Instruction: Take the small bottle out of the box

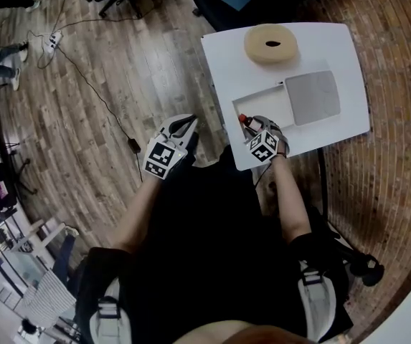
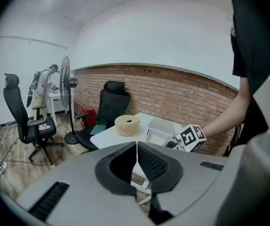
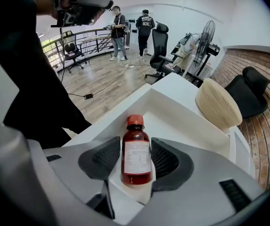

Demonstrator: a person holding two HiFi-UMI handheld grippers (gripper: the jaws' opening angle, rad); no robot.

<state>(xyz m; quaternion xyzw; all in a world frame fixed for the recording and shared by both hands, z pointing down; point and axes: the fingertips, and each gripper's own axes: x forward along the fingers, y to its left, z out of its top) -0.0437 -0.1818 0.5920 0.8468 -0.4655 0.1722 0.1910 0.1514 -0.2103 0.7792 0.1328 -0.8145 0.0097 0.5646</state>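
**A:** At the near-left corner of the plain white bench (image 1: 227, 56), what is the right claw (image 3: 136, 142) doing?

**B:** It is pointing steeply down into the shallow open white box (image 1: 259, 94). Its jaws are standing wide apart, with the small red-capped, white-labelled bottle of dark red liquid (image 3: 136, 159) lying between them. The pads are flanking the bottle without pressing it, as far as I can see, so nothing is being gripped yet.

**A:** Why is it straddling the bottle that way?

**B:** The bottle is lying on its side in the box's corner nearest the person, cap pointing away from the claw. The pads are facing the labelled flanks, I think so the jaws can close across the narrow body and not along its length.

**A:** And the left claw (image 2: 137, 147)?

**B:** It is hanging off the bench, over the wooden plank floor (image 1: 119, 70) beyond the left edge, jaws closed together on nothing. I judge it is simply being kept out of the way.

**A:** Is anything blocking the lift?

**B:** No. The square grey lid (image 1: 313, 97) is lying just beside the box toward the right edge, and the cream foam-like ring (image 1: 270, 43) is sitting well apart by the far edge. My worry is the round bottle rolling, or a jaw catching the box wall.
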